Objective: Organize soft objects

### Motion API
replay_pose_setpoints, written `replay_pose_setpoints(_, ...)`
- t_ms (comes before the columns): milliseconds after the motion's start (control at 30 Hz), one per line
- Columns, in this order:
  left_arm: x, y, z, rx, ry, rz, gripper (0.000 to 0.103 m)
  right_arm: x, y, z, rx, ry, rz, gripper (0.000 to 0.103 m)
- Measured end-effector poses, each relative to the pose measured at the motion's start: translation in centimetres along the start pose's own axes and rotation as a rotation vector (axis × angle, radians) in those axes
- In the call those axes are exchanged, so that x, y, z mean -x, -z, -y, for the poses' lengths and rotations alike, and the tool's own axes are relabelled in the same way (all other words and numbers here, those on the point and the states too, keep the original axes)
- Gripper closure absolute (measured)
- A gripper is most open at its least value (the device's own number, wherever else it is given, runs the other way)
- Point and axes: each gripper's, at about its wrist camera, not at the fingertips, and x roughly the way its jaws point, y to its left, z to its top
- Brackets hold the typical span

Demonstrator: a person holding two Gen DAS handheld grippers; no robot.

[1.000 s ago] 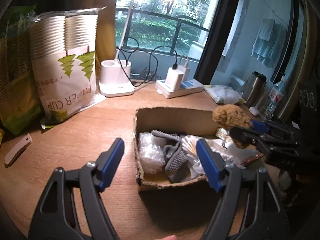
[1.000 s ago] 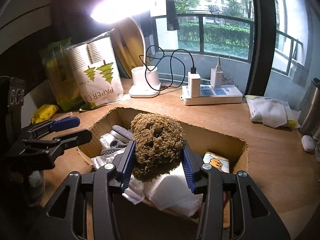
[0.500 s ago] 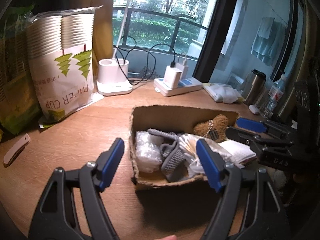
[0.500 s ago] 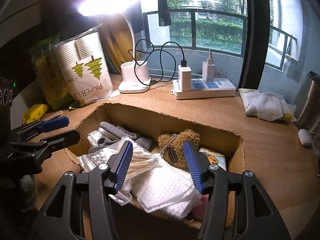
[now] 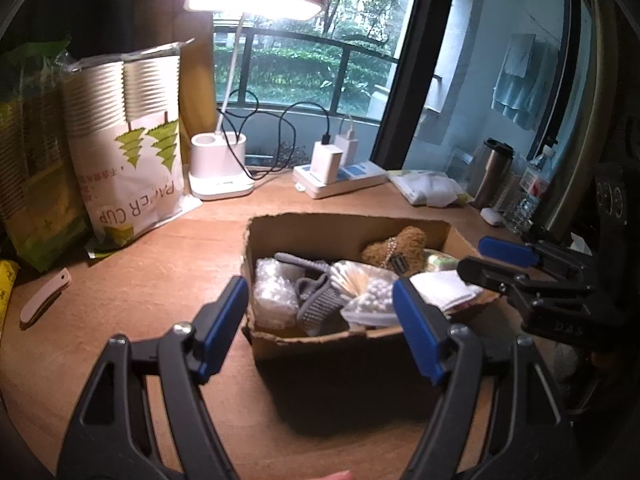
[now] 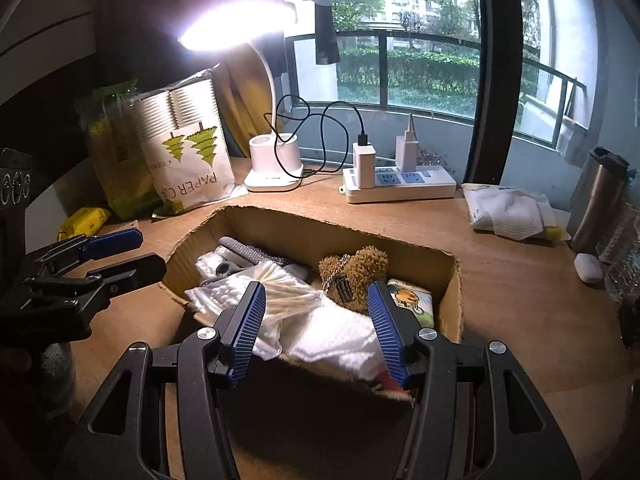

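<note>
An open cardboard box (image 5: 344, 222) (image 6: 304, 236) stands on the wooden desk. In it lie a brown plush bear (image 5: 394, 250) (image 6: 354, 272), a grey glove (image 5: 316, 304), a bag of cotton swabs (image 6: 280, 296), bubble wrap (image 5: 274, 300) and a white cloth (image 6: 336, 340). My left gripper (image 5: 320, 324) is open and empty, at the box's near left side. My right gripper (image 6: 316, 328) is open and empty above the box's near edge; it also shows at the right of the left wrist view (image 5: 500, 260).
A lit desk lamp (image 6: 272, 172), a power strip with chargers (image 6: 400, 184) and a paper cup pack (image 6: 184, 148) stand behind the box. A tissue pack (image 6: 508, 212), a steel flask (image 6: 596, 200) and a water bottle (image 5: 528, 188) are to the right. A small folding knife (image 5: 44, 300) lies left.
My right gripper opened and let the plush bear fall into the box, then drew back. My left gripper has stayed open and moved little.
</note>
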Motion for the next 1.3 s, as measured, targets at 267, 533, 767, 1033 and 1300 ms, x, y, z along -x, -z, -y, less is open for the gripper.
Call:
replay_pose_setpoints(267,2.2,0.5,1.0,-0.019,-0.002,0.011,0.027,2.5,1.1,-0.4,-0.004,0.017,0.017,0.046)
replay_pose_setpoints(533,4.0,1.0,1.9,-0.038,0.005,0.026,0.027,4.6,2.0,-0.8,-0.006,0.030,0.037,0.046)
replay_pose_setpoints(767,5.8,1.1,2.8,-0.056,0.012,0.051,0.027,6.6,2.8,-0.8,-0.013,0.047,0.060,0.046)
replay_pose_setpoints(1033,8.0,1.2,4.0,-0.074,0.018,0.084,0.027,9.2,3.2,-1.2,-0.011,0.065,0.099,0.046)
replay_pose_setpoints(1300,10.6,1.0,5.0,-0.101,0.021,0.139,0.027,12.1,3.4,-1.8,0.003,0.087,0.147,0.046)
